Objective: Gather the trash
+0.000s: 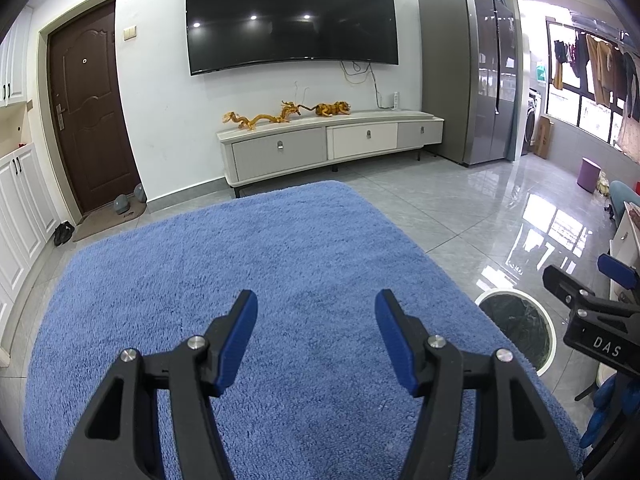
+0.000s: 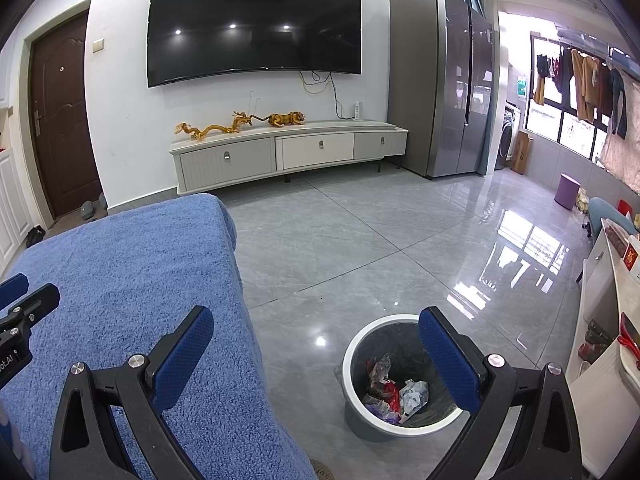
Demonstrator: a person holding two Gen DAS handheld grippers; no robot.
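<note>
Both grippers empty. Left gripper (image 1: 316, 320) has its jaws spread wide, low centre of its view, over the blue towel (image 1: 256, 280); nothing between the pads. Right gripper (image 2: 316, 344) is also wide apart, low centre of its own view, straddling the towel's edge on the left and the trash bin (image 2: 400, 368) at lower right.

Trash (image 2: 394, 390) lies inside the bin: crumpled wrappers, red, white and purple, on a dark liner. No loose trash is visible on the towel or on the floor (image 2: 360, 248) in either view, so the collecting looks about finished, judging from this alone.

For the step in hand: best to keep the jaws open and sweep both views over the towel for missed scraps before stopping. If any turn up, pinch low against the pile and release directly above the bin's opening, not the rim.

Writing: "DAS" on the right gripper's body at the right edge of the left view; "ot.AI", partly cut off, at the left edge of the right view. No other text readable.
</note>
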